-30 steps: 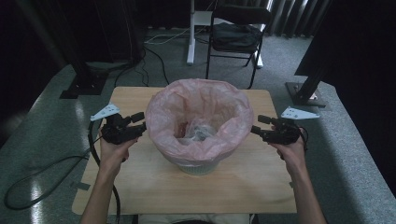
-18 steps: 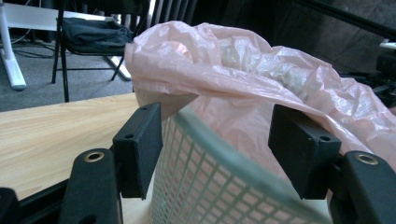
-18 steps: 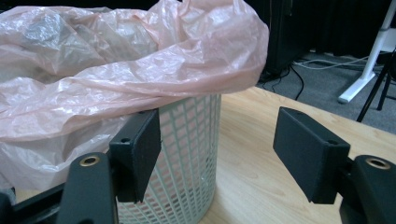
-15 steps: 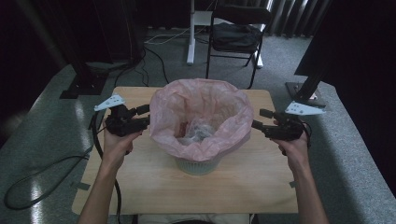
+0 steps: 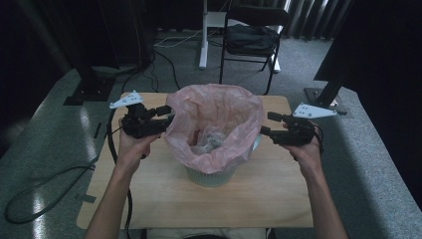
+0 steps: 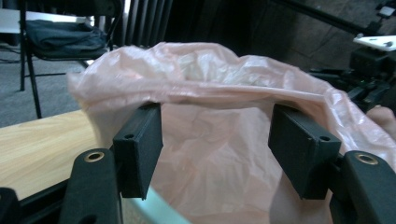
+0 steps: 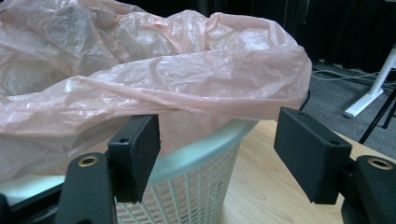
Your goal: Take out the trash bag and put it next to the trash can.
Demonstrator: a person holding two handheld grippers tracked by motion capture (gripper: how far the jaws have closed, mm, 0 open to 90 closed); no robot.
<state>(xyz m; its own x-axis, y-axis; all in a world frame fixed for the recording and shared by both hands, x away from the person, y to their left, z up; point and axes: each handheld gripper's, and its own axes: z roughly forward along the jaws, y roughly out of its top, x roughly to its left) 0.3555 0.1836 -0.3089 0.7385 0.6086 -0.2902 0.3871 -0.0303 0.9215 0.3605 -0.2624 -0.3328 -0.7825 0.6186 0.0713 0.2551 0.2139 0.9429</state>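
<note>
My left gripper (image 5: 166,115) sits at the left side of the pink bag (image 5: 219,107), tips right at the plastic, jaws spread wide w/ nothing pinched; in the left gripper view the two black pads (image 6: 140,149) stand well apart and the bag's folded-over edge drapes across the tops of both, w/ the bag wall bulging between them but not squeezed. My left hand (image 5: 132,144) is wrapped round the gripper body, cable trailing off the table's left edge toward the floor. Middle: the bag lines a white basket (image 5: 211,174) that stands upright on the wooden table (image 5: 268,199), about centre of the top; the bag's rim is puffed up and stands above the basket rim, mouth open, w/ some crumpled clear stuff (image 5: 209,142) lying inside, can't tell what it is. In the right gripper view the basket's mesh wall (image 7: 187,196) and pale rim show under the bag's overhang. Right: my right gripper (image 5: 264,124) points at the bag's right side, jaws open too, tips just beside the plastic; whether they touch it I can't tell from above. Its left pad (image 7: 135,158) tucks under the bag's hanging fold near the basket rim, the right pad (image 7: 310,156) is out over bare table, nothing clamped. Beyond the table, a dark chair (image 5: 251,37) stands on the grey floor.
</note>
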